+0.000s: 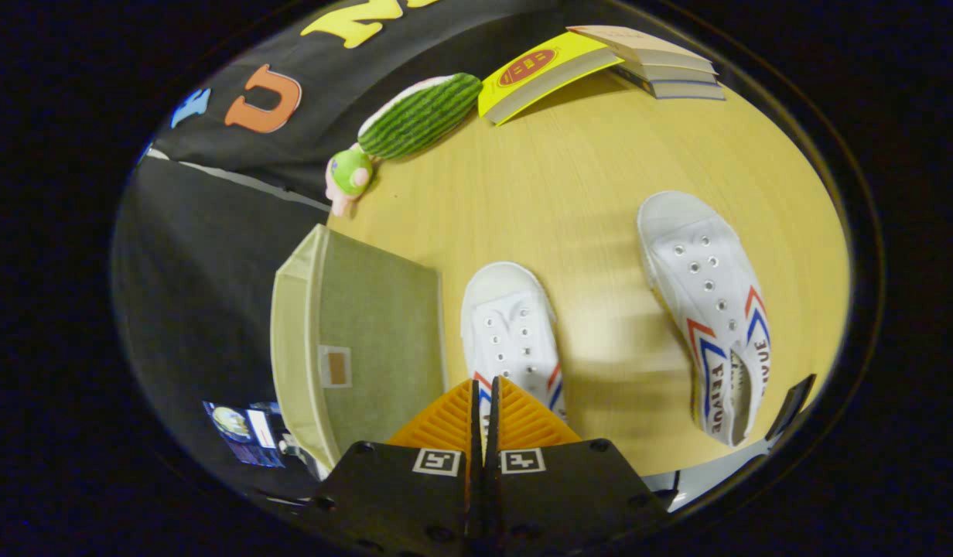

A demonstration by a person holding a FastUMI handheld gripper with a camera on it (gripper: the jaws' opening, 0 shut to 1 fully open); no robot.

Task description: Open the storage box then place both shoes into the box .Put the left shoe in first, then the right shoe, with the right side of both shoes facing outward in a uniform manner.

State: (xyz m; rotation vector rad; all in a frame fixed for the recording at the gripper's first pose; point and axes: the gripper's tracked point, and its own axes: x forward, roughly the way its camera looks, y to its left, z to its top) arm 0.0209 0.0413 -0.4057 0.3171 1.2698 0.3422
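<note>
My gripper (pixel 481 391) points down at the wooden table (pixel 569 170), its fingers pressed almost together on the heel rim of a white canvas shoe (pixel 510 329) with red and blue stripes. That shoe's toe points away from me, and a soft shadow lies beside it. A second matching shoe (pixel 705 309) rests flat on the table well off to the right, toe also pointing away. Just left of the held shoe stands the olive fabric storage box (pixel 368 325), with a small label patch (pixel 336 367) on the face turned toward me. That face looks closed.
Beyond the shoes lie a green striped plush toy (pixel 418 116), a yellow book (pixel 534 73) and a stack of books (pixel 658 62) near the far table edge. The box sits at the table's left edge, with dark floor (pixel 198 294) beyond it.
</note>
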